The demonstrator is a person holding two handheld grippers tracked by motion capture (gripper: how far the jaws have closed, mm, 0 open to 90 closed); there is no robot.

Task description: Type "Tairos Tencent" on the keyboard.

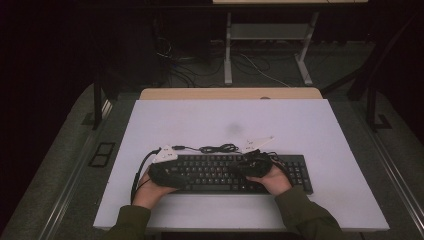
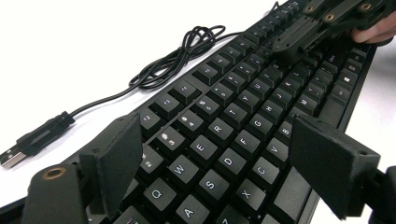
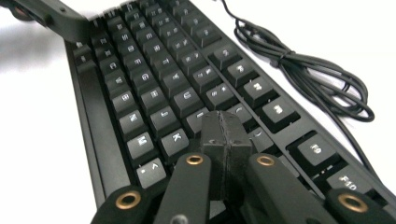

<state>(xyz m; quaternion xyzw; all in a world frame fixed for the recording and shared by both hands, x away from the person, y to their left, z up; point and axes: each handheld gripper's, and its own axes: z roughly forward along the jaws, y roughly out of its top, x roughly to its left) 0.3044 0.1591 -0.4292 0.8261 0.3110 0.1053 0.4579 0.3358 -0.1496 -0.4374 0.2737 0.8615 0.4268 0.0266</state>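
High view: black keyboard is lying flat near the desk's front edge, long axis running left-right across it, number pad end pointing to the person's right. Left gripper is hovering over its left end, right gripper over the right-middle keys; finger gaps are too small and dark to read here. Coiled cable is sitting just behind the keyboard, plug pointing left.

Left gripper view: the left gripper's fingers are standing wide apart over the Q-W-E-A-S-D keys, nothing between them. Key legends are readable here. The keyboard is running away diagonally to upper right.

Right gripper view: the right gripper's fingers are pressed together, holding nothing, tips just above the keys near K. The cable is lying at right.
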